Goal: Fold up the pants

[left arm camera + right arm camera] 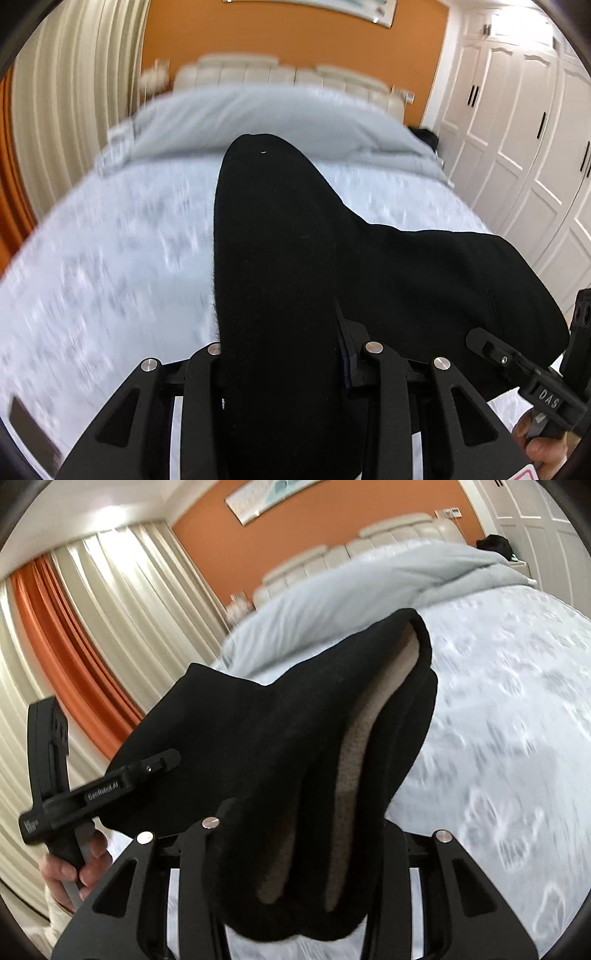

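Black pants (295, 240) are held up over the bed, draped over my left gripper so that its fingers are hidden in the left wrist view. The right wrist view shows the same pants (258, 738) folded over, with beige fleece lining (354, 753) showing inside. My left gripper (166, 758) appears there from the side, clamped on the pants' left edge, with a hand (74, 871) on its grip. My right gripper (476, 338) bites the pants' right edge in the left wrist view. Both are shut on the fabric.
Below lies a bed with a white patterned sheet (110, 258) and a grey duvet (240, 118) bunched by the cream headboard (280, 74). Curtains (92, 609) hang on the left, white wardrobe doors (517, 129) stand on the right. A dark flat object (29, 428) lies near the sheet's front left.
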The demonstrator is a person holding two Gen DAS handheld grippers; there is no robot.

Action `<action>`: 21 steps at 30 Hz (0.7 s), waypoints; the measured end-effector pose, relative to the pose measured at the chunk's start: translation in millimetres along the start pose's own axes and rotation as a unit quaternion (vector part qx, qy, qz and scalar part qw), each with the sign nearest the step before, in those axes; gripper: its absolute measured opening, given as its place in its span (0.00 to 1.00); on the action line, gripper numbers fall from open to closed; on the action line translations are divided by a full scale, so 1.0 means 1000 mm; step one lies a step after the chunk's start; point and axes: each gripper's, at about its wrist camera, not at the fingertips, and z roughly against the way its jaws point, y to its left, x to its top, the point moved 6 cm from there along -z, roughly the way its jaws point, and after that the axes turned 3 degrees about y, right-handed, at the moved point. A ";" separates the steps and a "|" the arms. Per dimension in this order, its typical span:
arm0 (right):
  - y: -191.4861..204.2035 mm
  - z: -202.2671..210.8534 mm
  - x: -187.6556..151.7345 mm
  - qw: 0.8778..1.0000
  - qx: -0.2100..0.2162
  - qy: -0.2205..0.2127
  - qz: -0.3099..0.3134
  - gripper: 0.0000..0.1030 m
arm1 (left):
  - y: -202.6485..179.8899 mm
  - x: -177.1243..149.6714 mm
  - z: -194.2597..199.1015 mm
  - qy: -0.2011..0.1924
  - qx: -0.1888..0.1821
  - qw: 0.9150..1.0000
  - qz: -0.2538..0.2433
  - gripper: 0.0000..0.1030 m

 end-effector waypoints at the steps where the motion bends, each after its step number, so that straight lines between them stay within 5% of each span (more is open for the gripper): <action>1: 0.002 -0.006 0.008 1.000 0.003 -0.004 0.002 0.36 | -0.001 0.009 0.002 -0.009 0.004 1.000 -0.004 0.31; 9: -0.019 -0.074 0.067 1.000 0.008 -0.009 0.011 0.36 | 0.007 0.063 -0.046 -0.029 0.019 0.999 0.005 0.31; 21: -0.100 -0.170 0.066 0.999 -0.007 0.024 -0.027 0.37 | 0.022 0.062 -0.171 -0.012 0.035 0.999 -0.017 0.32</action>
